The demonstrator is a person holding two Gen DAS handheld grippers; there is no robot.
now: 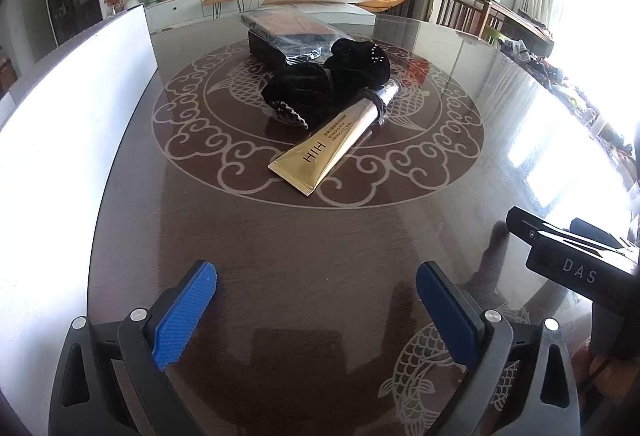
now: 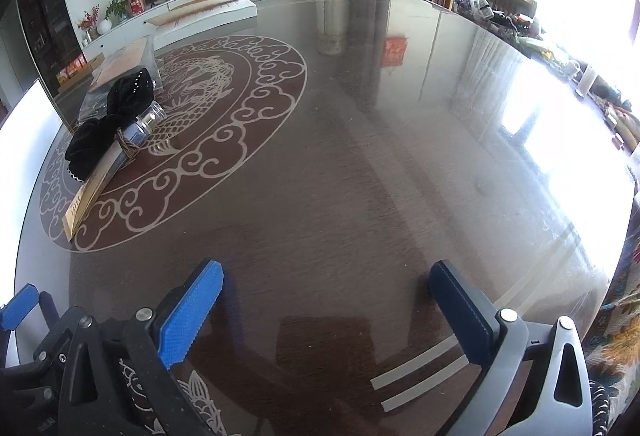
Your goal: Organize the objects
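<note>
A gold cosmetic tube [image 1: 334,142] lies diagonally in the table's round pattern, a dark hair tie [image 1: 375,105] looped around its neck. A black velvet scrunchie [image 1: 332,76] rests against it, in front of a black box [image 1: 286,38] wrapped in clear plastic. In the right wrist view the tube [image 2: 98,178], scrunchie [image 2: 110,116] and box [image 2: 120,70] sit far left. My left gripper [image 1: 316,310] is open, low over the table, well short of the tube. My right gripper [image 2: 326,310] is open over bare table, with nothing between its blue pads [image 2: 188,316].
The dark glossy round table [image 1: 320,244] has a glass top with fish motifs. A white board [image 1: 68,96] stands along its left edge. The right gripper's body [image 1: 576,256] shows at the right of the left wrist view. Chairs and clutter line the far right.
</note>
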